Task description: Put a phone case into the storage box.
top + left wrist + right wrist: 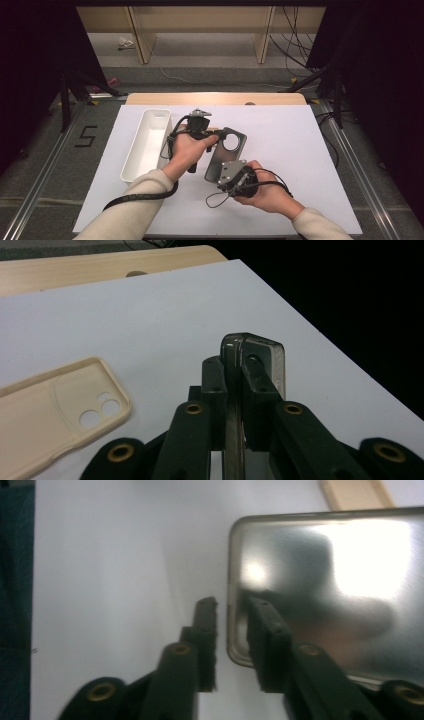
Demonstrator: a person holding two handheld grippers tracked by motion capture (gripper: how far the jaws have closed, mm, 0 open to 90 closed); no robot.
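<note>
Dim workroom with a grey floor, wooden shelving at the far wall and cables trailing on the floor; a bench [300, 150] under a white sheet is standing in front of the person. Item one: a white oblong tray [146, 145] is lying on the left part of the bench, long side running away from the person. Item two: a smoky clear phone case [225, 155] with a round camera hole is being held above the middle of the bench, between the two hands. Item three: a cream phone case [55, 415] is lying flat on the white sheet, seen in the left gripper view. Left gripper [234, 405]: the left forearm is reaching in from the lower left, hand wrapped round the grip and pointing right; its fingers [260, 390] are pinching one edge of the smoky clear phone case, which is standing on edge between them. Right gripper [231, 640]: the right hand is coming in from the lower right, wrist bent inward, at the near end of that case; its fingers [267, 640] are standing slightly apart astride the case's edge, pads not pressing it.
</note>
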